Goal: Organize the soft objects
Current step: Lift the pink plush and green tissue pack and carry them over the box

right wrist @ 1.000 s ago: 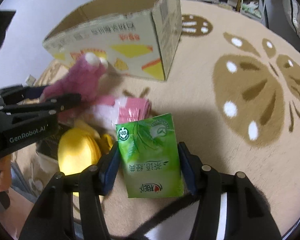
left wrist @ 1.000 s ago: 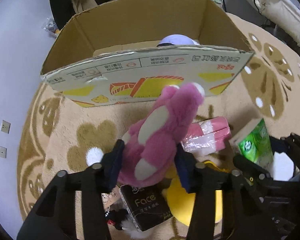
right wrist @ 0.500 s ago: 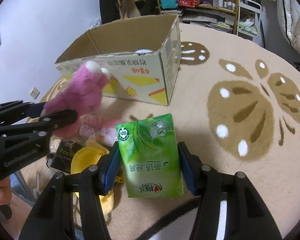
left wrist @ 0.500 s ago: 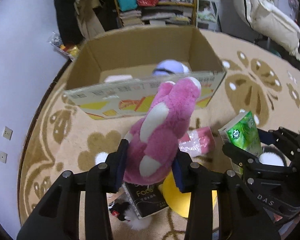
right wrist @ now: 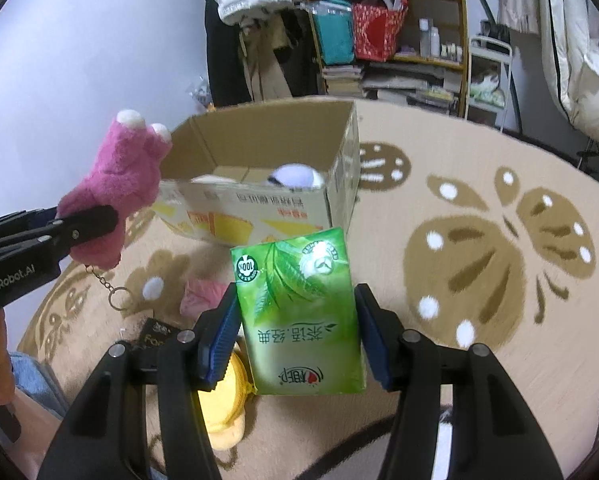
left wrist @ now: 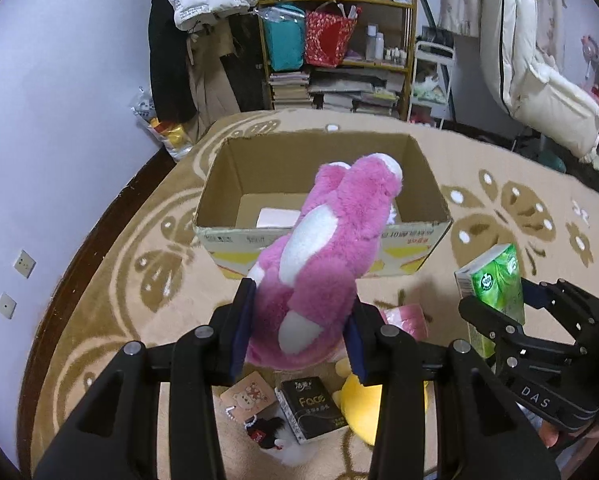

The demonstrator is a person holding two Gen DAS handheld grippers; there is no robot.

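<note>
My left gripper (left wrist: 297,332) is shut on a pink plush toy (left wrist: 323,256) and holds it up in the air, short of the open cardboard box (left wrist: 323,216). The toy also shows in the right wrist view (right wrist: 115,188), with a key chain hanging under it. My right gripper (right wrist: 295,332) is shut on a green tissue pack (right wrist: 299,316), lifted above the rug; the pack shows in the left wrist view (left wrist: 495,284). The box (right wrist: 259,184) holds a white and purple plush (right wrist: 295,176) and a white item (left wrist: 277,216).
On the beige patterned rug (right wrist: 479,240) below lie a pink pack (left wrist: 403,316), a black "Face" tissue pack (left wrist: 311,408), a yellow plush (left wrist: 363,404) and a small card (left wrist: 249,396). Shelves (left wrist: 339,40) and hanging coats stand behind the box.
Both grippers have risen well above the rug with their loads. The box now sits lower in view, so its inside shows.
</note>
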